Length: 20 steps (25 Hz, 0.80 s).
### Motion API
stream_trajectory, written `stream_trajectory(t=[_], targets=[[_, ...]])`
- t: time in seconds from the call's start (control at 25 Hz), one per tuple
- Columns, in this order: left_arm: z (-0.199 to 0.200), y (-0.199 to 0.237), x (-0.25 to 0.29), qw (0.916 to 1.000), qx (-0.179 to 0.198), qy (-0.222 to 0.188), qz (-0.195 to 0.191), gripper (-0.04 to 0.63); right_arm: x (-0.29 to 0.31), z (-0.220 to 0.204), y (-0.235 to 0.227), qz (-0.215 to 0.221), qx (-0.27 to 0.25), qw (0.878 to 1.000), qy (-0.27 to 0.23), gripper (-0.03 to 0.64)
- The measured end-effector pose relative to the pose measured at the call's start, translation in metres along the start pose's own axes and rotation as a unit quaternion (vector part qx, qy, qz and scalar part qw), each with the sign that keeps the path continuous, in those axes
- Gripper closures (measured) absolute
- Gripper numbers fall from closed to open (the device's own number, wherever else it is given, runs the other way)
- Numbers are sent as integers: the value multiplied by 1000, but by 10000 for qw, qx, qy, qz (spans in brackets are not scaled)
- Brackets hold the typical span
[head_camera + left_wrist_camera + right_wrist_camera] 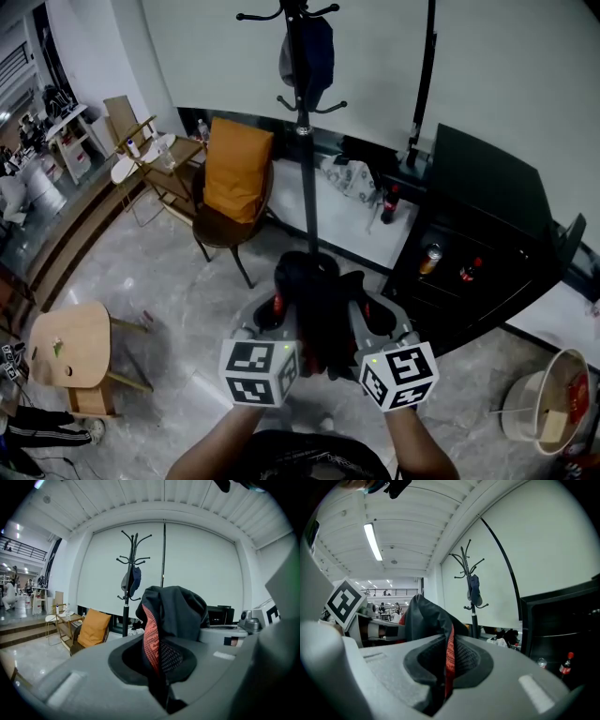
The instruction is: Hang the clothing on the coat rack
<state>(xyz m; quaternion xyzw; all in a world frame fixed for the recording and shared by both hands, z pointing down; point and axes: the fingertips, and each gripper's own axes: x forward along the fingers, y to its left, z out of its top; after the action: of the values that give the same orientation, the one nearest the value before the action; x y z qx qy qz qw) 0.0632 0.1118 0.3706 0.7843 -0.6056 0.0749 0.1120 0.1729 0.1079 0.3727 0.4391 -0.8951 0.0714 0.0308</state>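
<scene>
head view: you hold a dark garment [314,314] bunched between left gripper [278,314] and right gripper [367,319], coat rack [307,159] straight ahead of both. left gripper view: jaws narrow, pinching soft cloth with red trim. right gripper view: same narrow pinch; light, limp fabric likely sags, so grip a thick seamed fold.

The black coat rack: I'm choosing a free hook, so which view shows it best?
The left gripper view: the black metal coat rack shows every hook tier, with a dark blue garment hanging. The head view looks steeply down on it, its top cropped. The right gripper view shows it smaller.
</scene>
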Motion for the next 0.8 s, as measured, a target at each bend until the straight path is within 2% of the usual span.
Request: stream_trajectory(t=[0.28, 0.8], targets=[[5, 28, 34, 9999, -51, 15, -122, 572, 40, 0, -6, -97, -26, 9999, 75, 589], [37, 115, 92, 9981, -93, -11, -605, 572, 137, 21, 5, -578, -72, 9982, 117, 589]])
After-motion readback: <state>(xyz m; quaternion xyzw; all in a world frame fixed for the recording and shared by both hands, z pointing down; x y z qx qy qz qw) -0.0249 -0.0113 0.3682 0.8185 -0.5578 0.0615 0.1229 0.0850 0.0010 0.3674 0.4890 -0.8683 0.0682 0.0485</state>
